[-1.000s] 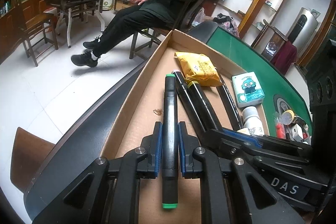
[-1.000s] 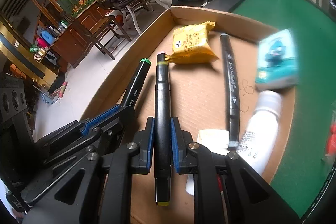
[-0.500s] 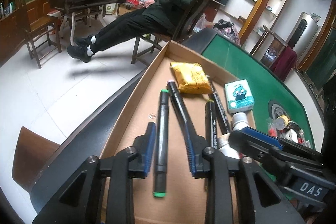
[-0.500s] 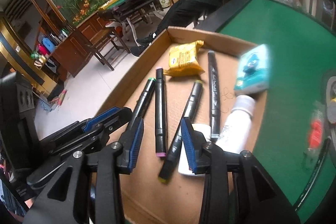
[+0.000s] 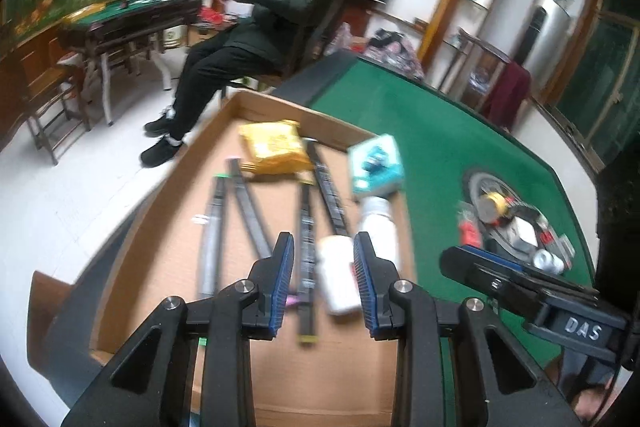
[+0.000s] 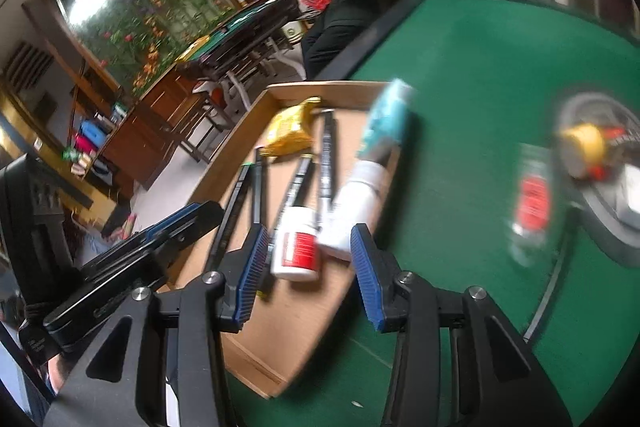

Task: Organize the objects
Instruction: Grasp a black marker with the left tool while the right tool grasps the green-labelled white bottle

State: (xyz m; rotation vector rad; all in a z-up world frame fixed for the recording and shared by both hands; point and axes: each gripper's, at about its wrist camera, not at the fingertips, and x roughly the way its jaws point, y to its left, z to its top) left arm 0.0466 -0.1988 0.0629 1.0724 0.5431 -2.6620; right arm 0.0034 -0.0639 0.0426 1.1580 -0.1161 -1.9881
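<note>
A shallow cardboard tray (image 5: pixel 160 211) (image 6: pixel 224 171) lies on the green table. In it lie several black markers (image 5: pixel 210 227) (image 6: pixel 327 155), a yellow packet (image 5: pixel 276 147) (image 6: pixel 290 131), a teal box (image 5: pixel 376 163) (image 6: pixel 386 119) and two white bottles (image 5: pixel 338 279) (image 6: pixel 298 247). My left gripper (image 5: pixel 323 279) is open and empty above the near markers and a bottle. My right gripper (image 6: pixel 306 263) is open and empty above the red-labelled bottle. Both views are blurred.
A round dark tray of small items (image 5: pixel 516 223) (image 6: pixel 592 155) sits to the right on the green felt (image 5: pixel 432 131). A small red-labelled item (image 6: pixel 532 203) lies beside it. A seated man (image 5: pixel 260 27) and another table (image 5: pixel 132 15) are beyond the edge.
Both grippers opened and let go of their markers, which now lie in the tray. Both grippers have lifted back and swung to the right.
</note>
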